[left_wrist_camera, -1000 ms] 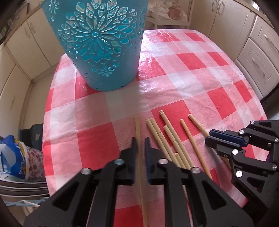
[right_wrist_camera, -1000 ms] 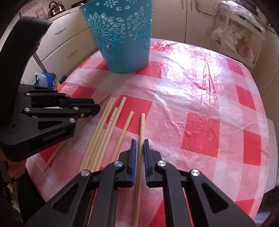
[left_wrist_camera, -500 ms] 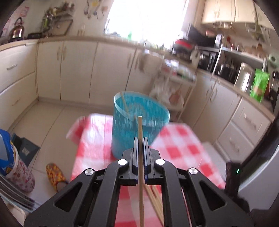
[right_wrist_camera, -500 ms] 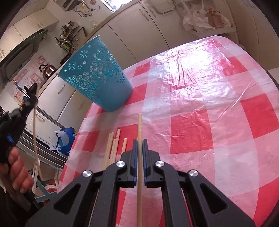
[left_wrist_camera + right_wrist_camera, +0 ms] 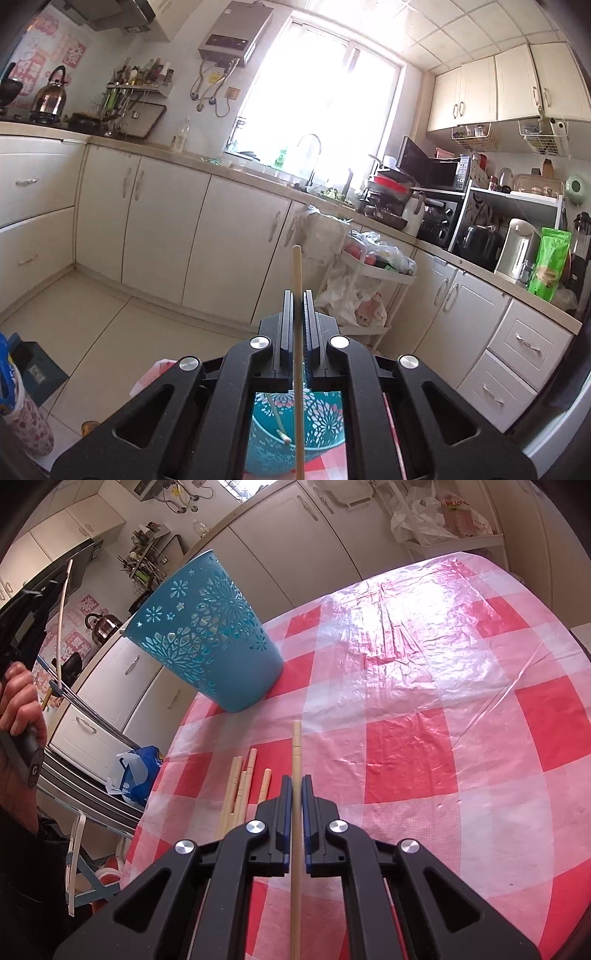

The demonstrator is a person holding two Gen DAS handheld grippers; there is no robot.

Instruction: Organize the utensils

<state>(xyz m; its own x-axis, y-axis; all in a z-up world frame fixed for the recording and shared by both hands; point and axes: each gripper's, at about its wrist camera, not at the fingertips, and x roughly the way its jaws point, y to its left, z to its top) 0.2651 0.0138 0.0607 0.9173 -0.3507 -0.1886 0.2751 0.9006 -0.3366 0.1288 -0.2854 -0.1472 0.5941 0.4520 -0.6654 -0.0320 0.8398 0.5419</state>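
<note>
My left gripper (image 5: 297, 295) is shut on a wooden chopstick (image 5: 297, 273) held upright, high over the blue cut-out basket (image 5: 321, 424). One chopstick (image 5: 277, 421) leans inside the basket. My right gripper (image 5: 294, 779) is shut on another chopstick (image 5: 296, 746), lifted a little above the red-and-white checked table (image 5: 424, 738). Several loose chopsticks (image 5: 242, 782) lie on the cloth left of it. The basket (image 5: 207, 638) stands at the table's far left. The left gripper's chopstick (image 5: 62, 602) shows at the far left of the right wrist view.
Cream kitchen cabinets (image 5: 159, 229) and a counter run behind the table. A white trolley with bags (image 5: 369, 273) stands beyond the basket. A blue bag (image 5: 140, 771) and a metal rack sit by the table's left edge.
Both grippers have closed on chopsticks and lifted them off the table. The left one rose and tilted up until it stood over the basket. The right one rose slightly.
</note>
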